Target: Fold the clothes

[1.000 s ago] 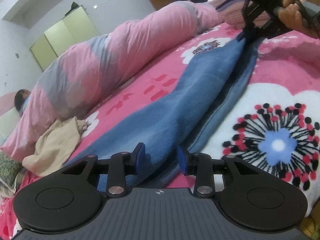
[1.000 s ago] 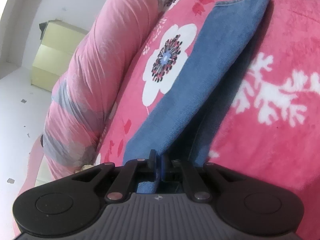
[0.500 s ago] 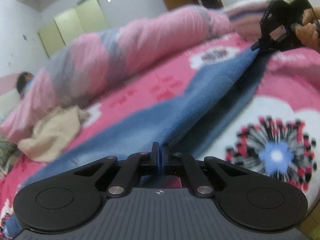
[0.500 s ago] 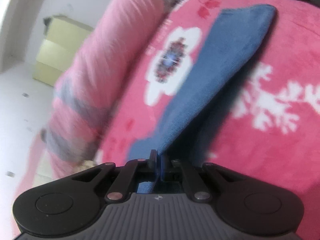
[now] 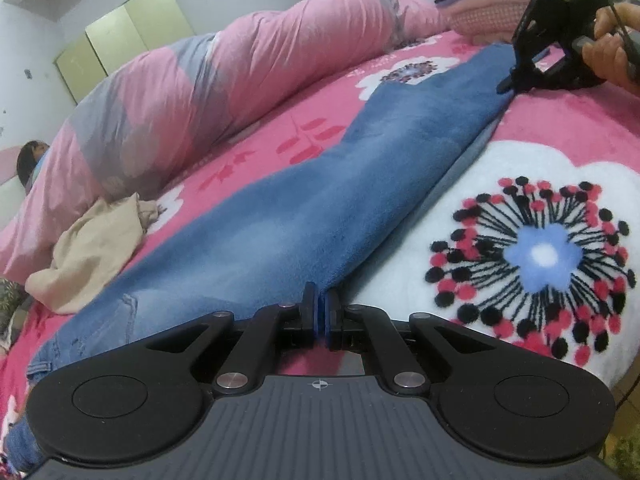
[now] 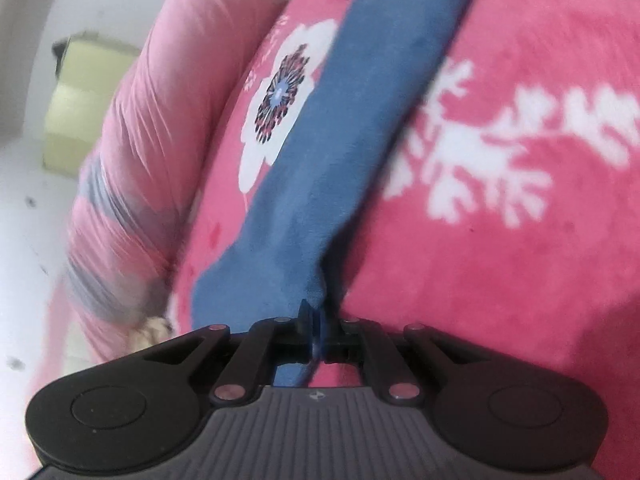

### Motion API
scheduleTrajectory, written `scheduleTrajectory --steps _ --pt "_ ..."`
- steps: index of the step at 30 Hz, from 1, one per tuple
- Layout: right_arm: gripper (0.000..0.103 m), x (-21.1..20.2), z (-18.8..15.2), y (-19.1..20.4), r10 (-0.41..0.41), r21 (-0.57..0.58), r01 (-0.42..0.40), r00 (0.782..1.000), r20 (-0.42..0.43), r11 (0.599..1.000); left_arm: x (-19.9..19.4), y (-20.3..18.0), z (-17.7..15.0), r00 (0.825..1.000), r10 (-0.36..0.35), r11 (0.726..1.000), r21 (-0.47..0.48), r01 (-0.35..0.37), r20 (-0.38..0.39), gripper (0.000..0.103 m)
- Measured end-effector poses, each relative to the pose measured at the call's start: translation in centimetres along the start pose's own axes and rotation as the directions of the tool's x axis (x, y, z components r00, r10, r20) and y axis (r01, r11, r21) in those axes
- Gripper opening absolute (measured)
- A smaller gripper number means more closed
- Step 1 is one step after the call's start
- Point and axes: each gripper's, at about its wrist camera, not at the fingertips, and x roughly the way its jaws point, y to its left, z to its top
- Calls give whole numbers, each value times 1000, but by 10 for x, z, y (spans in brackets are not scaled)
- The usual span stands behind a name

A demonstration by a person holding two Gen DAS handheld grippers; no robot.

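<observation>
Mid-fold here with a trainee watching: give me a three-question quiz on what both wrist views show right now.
1. True or false: the left gripper is shut on the blue garment.
2. Multiple choice: the beige cloth lies (A) on the blue garment, (B) beside it near the rolled pink quilt, (C) in the right gripper.
3. Fill in: the bedspread is pink with white ____.

Key: 1 true; 2 B; 3 flowers.
</observation>
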Motion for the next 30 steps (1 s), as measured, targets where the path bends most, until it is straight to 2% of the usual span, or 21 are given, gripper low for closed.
scheduleTrajectory --steps 2,4,7,11,15,17,21,25,30 --pt "4 -4 2 -3 17 9 -17 1000 -3 1000 -8 6 4 1000 -22 999 -25 22 4 11" --pt "6 -17 9 -9 17 13 -17 999 29 1000 -19 12 8 998 -66 995 -69 67 18 23" --pt "19 -40 23 -20 9 16 -10 995 95 1000 -29 20 20 990 -135 980 -144 140 47 26" --pt "29 -71 41 -34 -3 20 -1 983 184 1000 -19 19 41 976 -194 951 -225 211 95 30" --pt "31 -85 75 -41 -46 32 39 965 258 999 16 4 62 978 -192 948 -240 207 87 30" --pt "41 -79 92 -43 -76 50 65 958 276 997 32 -1 69 978 -193 944 -256 207 80 30" --pt "41 -66 120 -46 -107 83 86 952 287 993 58 -8 75 982 -186 942 -276 191 42 30" --pt "40 -55 136 -41 -134 72 117 936 326 991 68 -12 70 983 -184 944 -276 180 12 32" --pt "34 -48 142 -32 -199 4 214 902 383 977 71 -14 66 985 -172 943 -289 167 8 33"
